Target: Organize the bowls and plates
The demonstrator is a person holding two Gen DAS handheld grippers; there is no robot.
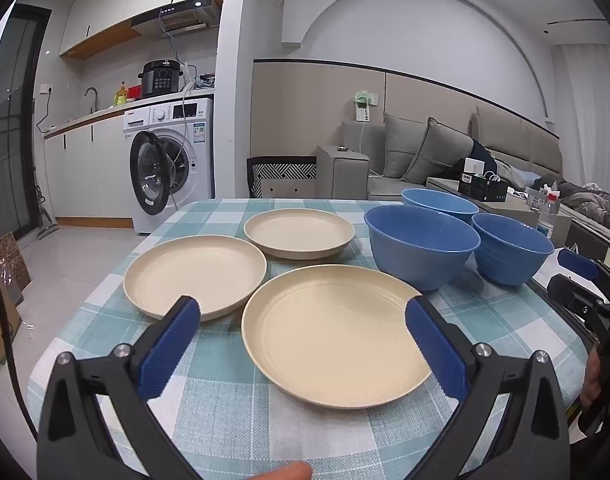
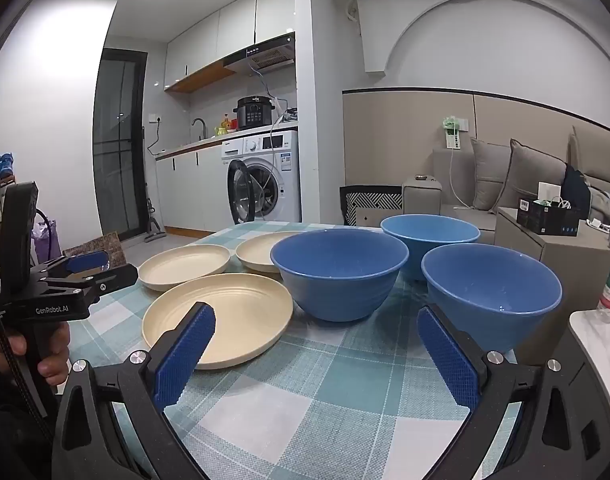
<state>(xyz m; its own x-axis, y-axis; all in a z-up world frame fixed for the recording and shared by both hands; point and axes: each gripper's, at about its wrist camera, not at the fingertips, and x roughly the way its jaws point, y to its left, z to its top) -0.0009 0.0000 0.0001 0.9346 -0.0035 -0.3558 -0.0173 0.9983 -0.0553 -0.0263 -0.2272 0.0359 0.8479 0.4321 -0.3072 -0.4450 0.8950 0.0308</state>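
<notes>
1. Nearest the cameras, the left gripper [image 1: 305, 320] and right gripper [image 2: 317, 328] hover with jaws spread wide, holding nothing.
2. On the teal-and-white checked tablecloth [image 1: 233, 412], three round cream plastic plates [image 1: 333, 332] lie left, unstacked.
3. Farther right, three deep blue plastic bowls [image 2: 339, 272] stand upright, clustered.

Left gripper [image 1: 303, 312]: black plastic frame, triangular cutouts in the arms, silver round screws near each pad mount, blue pads [image 1: 173, 344] with fine knurled texture. Right gripper [image 2: 315, 320]: same build, same blue textured fingers [image 2: 187, 354], silver screws. Side view of the left unit shows white "GenRobot.AI" lettering, black pistol-type handle, black braided cable trailing down. Dark sleeve at wrist.
</notes>
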